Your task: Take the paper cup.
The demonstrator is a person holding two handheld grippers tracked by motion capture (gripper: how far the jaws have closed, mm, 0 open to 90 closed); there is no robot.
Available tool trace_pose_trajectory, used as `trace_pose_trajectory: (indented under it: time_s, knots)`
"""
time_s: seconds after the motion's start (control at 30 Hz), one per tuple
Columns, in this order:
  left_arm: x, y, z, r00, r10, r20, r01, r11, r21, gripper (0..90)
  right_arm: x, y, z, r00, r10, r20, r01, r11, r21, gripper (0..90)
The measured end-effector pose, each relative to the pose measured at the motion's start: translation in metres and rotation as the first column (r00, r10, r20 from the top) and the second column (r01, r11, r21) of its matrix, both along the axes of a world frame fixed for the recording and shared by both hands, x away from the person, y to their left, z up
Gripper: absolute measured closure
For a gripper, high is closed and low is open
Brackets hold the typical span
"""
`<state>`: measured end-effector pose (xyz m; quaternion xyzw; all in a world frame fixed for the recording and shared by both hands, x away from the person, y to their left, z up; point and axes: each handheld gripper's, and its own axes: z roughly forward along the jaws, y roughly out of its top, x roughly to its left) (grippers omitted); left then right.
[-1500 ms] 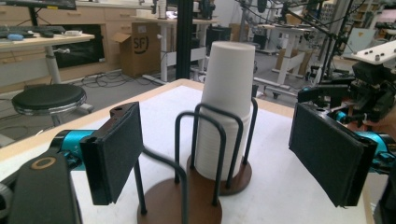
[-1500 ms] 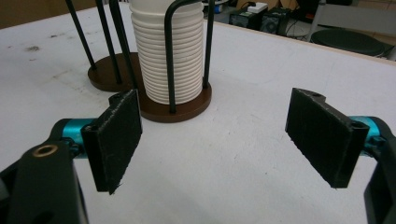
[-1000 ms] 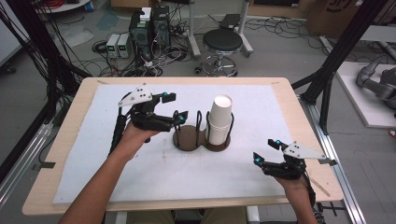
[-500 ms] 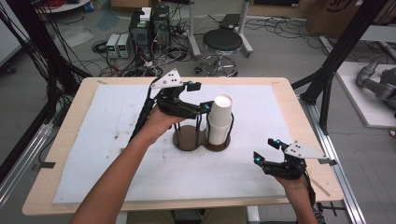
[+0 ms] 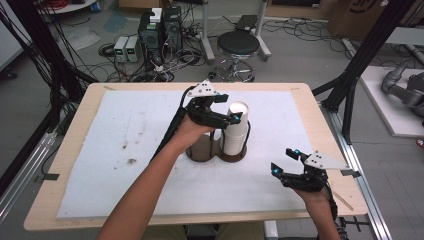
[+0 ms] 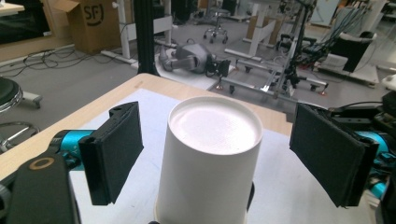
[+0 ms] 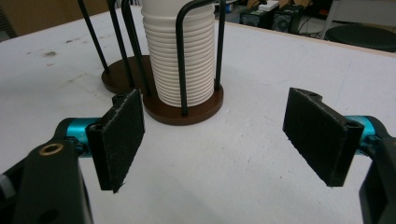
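At frame centre, the left tool (image 5: 235, 119), pads apart, flanks the top cup (image 6: 212, 154), likely about to clamp; right tool (image 5: 285, 161) waits open lower right.

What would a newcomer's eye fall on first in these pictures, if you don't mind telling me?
First, the tall stack of white paper cups, upside down in a dark wire holder at the middle of the white mat. The left gripper hangs at the stack's top, its pads open on either side of the top cup without touching. The right gripper rests open near the table's right front, pointing toward the holder.
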<state>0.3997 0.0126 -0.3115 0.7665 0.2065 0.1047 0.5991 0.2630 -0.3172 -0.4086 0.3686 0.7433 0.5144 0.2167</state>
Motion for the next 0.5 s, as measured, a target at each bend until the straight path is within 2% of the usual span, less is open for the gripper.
trace_pose_trajectory:
  time_s: [0.3,0.5]
  knots:
    - [0.0067,-0.0079,-0.0070,0.9997,0.005,-0.023,-0.004,0.9998,0.021,21.5,-0.0002,0.0002,-0.0002,1.0000,0.001,-0.004,-0.001,1.000,0.000,21.0]
    - [0.0067,-0.0083,-0.0068,0.9997,-0.004,-0.024,0.004,1.0000,0.004,24.7,-0.0005,-0.0007,-0.0001,1.0000,-0.003,-0.003,0.003,1.000,0.000,21.0]
